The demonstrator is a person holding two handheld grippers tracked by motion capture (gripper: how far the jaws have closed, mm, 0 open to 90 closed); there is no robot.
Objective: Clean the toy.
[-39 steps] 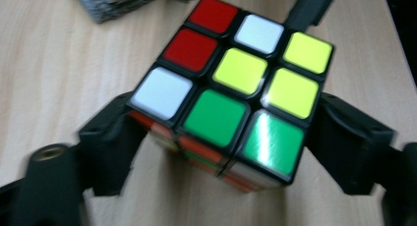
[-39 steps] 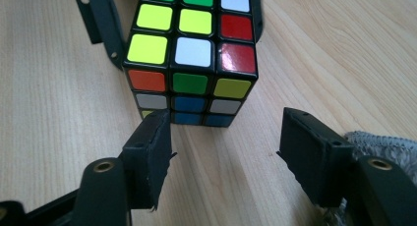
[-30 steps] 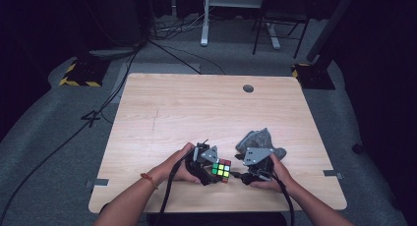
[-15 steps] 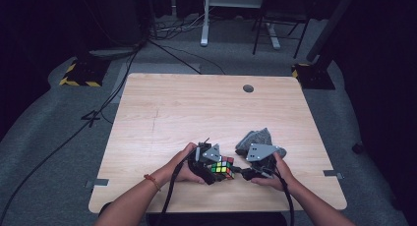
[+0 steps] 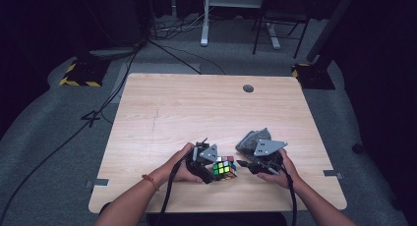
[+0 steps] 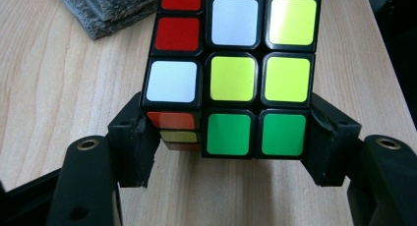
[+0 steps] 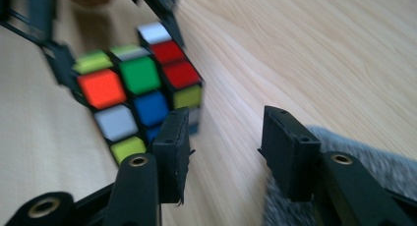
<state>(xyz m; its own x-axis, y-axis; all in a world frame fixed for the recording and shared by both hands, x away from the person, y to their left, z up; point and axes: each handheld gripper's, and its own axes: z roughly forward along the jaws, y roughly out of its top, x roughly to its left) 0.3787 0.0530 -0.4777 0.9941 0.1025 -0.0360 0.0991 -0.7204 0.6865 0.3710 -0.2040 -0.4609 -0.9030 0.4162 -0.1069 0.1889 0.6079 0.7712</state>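
While the cube [image 6: 231,73] is kept clamped between the left gripper [image 6: 231,147] jaws, the right gripper [image 7: 223,137] has been pulled back a bit; its jaws are parted with nothing between, so a re-grip looks likely.

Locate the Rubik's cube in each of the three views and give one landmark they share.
High view: Rubik's cube near the table's front edge, between the two grippers.
Left gripper view: centre and upper frame, clamped between the jaws.
Right gripper view: upper left, beyond the open jaws.
Shared landmark: grey folded cloth.
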